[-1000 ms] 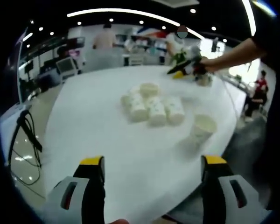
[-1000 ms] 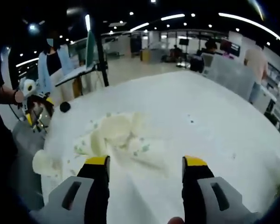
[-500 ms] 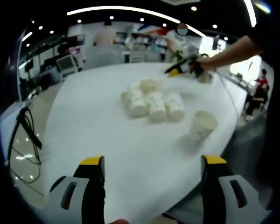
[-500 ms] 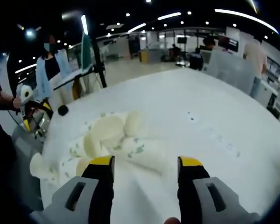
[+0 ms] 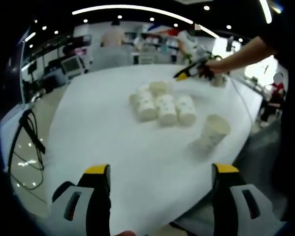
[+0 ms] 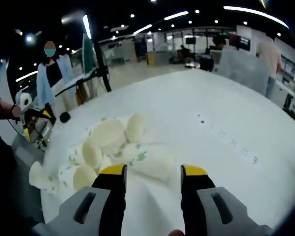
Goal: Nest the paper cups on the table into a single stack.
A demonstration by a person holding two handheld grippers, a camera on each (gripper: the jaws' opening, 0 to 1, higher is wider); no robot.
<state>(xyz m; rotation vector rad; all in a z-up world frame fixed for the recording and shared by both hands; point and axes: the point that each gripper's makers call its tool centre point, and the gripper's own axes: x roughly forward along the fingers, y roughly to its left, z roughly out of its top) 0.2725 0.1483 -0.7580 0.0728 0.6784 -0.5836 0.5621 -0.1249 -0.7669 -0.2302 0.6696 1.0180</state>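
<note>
A cluster of paper cups (image 5: pixel 162 105) was seen lying on its sides on the white bench (image 5: pixel 98 142), with one more cup (image 5: pixel 212 132) set upright just beside it, near the bench edge. The left gripper (image 5: pixel 157 174) was held well back from them, jaws wide apart and holding nothing. The right gripper (image 6: pixel 151 173) was poised close over the cluster (image 6: pixel 113 147), jaws parted and gripping nothing

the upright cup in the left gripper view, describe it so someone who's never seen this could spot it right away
On the white table, find the cluster of paper cups lying on their sides near the middle. The upright cup stands alone nearer the table's edge, apart from the cluster, the one cup with its open mouth facing up.
</note>
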